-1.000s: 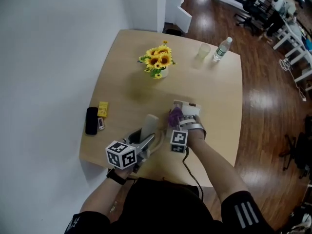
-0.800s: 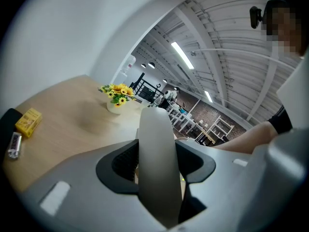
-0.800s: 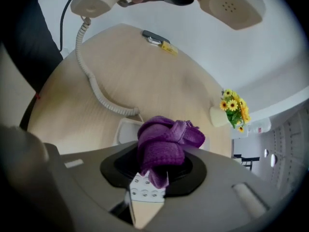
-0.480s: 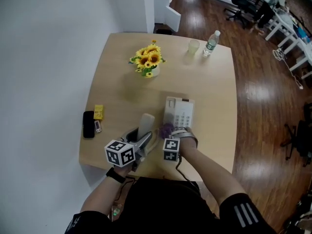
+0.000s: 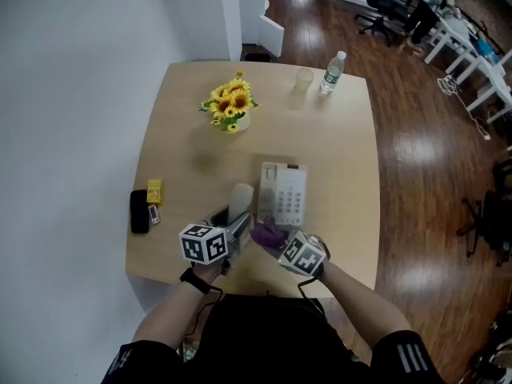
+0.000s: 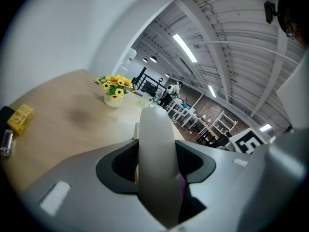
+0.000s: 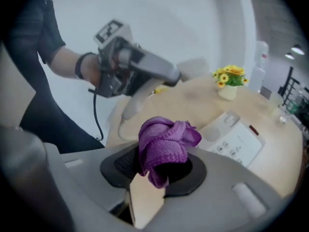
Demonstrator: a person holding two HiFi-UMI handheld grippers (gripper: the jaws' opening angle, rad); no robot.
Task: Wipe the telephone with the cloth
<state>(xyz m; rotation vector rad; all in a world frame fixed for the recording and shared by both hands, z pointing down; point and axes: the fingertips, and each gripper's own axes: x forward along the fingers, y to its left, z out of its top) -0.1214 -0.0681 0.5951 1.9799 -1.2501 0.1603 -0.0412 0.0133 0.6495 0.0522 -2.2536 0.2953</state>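
Observation:
The white telephone base (image 5: 282, 194) (image 7: 234, 138) lies near the middle of the wooden table (image 5: 184, 146) with its handset off. My left gripper (image 5: 233, 232) (image 6: 155, 178) is shut on the white handset (image 5: 239, 202) (image 6: 155, 153) and holds it just left of the base. Close to the base's near end, my right gripper (image 5: 274, 240) (image 7: 164, 170) is shut on a bunched purple cloth (image 5: 268, 234) (image 7: 166, 146).
A pot of sunflowers (image 5: 227, 108) stands at the back of the table. A cup (image 5: 303, 79) and a water bottle (image 5: 333, 71) are at the far edge. A black case (image 5: 138, 210), a yellow box (image 5: 154, 191) and a small stick (image 5: 154, 214) lie at the left edge.
My right gripper has drawn the purple cloth back from the top of the telephone base towards me, off its near end. The left gripper still holds the handset in about the same place.

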